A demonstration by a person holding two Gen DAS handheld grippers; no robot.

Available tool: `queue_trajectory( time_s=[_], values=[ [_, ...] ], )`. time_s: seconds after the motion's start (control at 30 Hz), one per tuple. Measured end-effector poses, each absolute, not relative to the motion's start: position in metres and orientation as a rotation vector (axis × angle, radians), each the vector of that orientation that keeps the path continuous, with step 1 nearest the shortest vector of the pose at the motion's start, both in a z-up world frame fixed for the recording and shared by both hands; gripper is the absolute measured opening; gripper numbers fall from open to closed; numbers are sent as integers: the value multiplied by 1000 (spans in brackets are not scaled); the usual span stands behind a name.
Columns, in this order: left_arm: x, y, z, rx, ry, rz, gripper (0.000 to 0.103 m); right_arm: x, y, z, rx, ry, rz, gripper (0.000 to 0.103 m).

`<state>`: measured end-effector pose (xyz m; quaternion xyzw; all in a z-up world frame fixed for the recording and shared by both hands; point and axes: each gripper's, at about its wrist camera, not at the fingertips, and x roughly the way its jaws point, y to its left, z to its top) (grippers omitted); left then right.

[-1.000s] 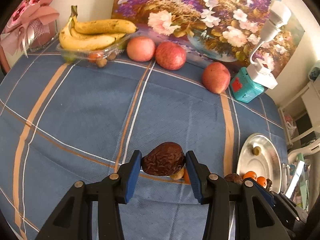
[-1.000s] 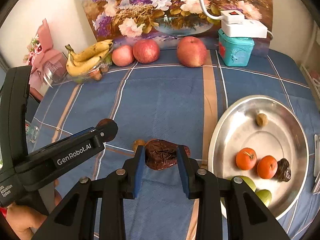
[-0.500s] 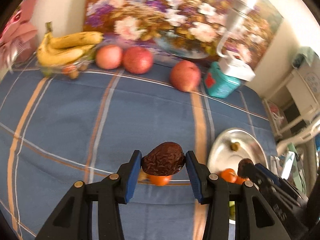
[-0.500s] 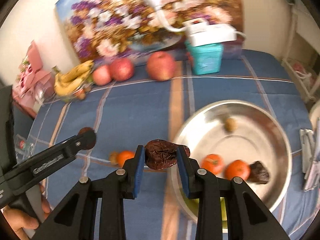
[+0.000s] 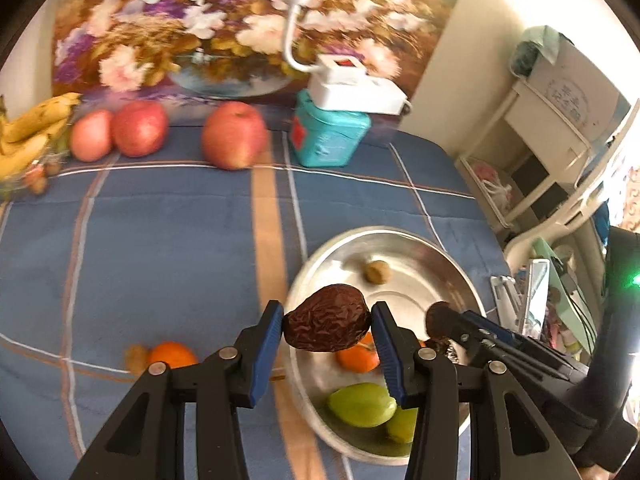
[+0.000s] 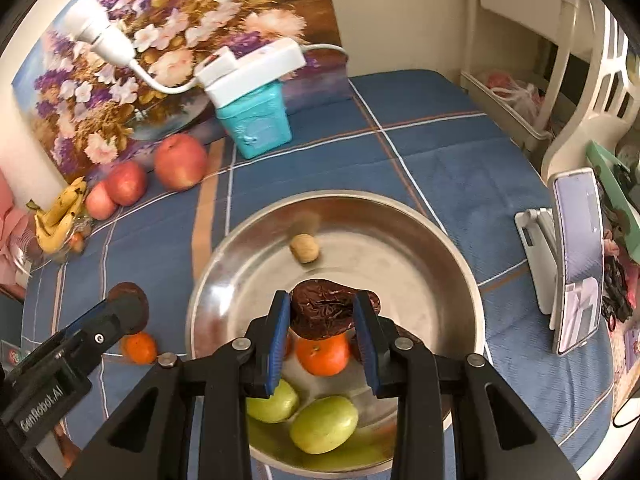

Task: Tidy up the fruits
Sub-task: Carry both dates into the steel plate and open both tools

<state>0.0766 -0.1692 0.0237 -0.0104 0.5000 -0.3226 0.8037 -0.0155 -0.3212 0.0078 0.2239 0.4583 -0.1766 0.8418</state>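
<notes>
My left gripper (image 5: 327, 325) is shut on a wrinkled dark red date (image 5: 326, 323), held above the left rim of the steel bowl (image 5: 436, 248). Over the bowl's middle, my right gripper (image 6: 322, 315) is shut on a second dark date (image 6: 325, 312). The bowl (image 6: 400, 216) holds a small brown nut (image 6: 305, 248), oranges (image 6: 322, 354) and two green fruits (image 6: 323, 424). An orange (image 5: 173, 354) and a small brown fruit (image 5: 136, 356) lie on the blue cloth left of the bowl. The right gripper's tip with its date (image 5: 440, 318) shows at the right of the left wrist view.
Three red apples (image 5: 234, 136) and a bunch of bananas (image 5: 28, 136) line the back edge before a flower painting. A teal box (image 5: 326, 136) carries a white lamp base (image 5: 356, 90). A phone on a stand (image 6: 576, 264) stands right of the bowl.
Both grippers have swung to the right with their dates, from over the open cloth to the bowl. The right one now hangs over the bowl's inside.
</notes>
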Motion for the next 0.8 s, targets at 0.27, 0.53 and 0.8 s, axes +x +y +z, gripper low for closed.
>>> queue_trajectory(
  time_s=[0.27, 0.53, 0.8],
  values=[
    [78, -178, 4, -65, 1149, -705, 49, -16, -325, -4, 489, 993, -368, 34],
    [76, -179, 1, -71, 1171, -710, 59, -16, -326, -8, 510, 998, -363, 34],
    [82, -165, 1, -73, 1184, -636, 61, -16, -327, -8, 511, 1004, -362, 34]
  ],
)
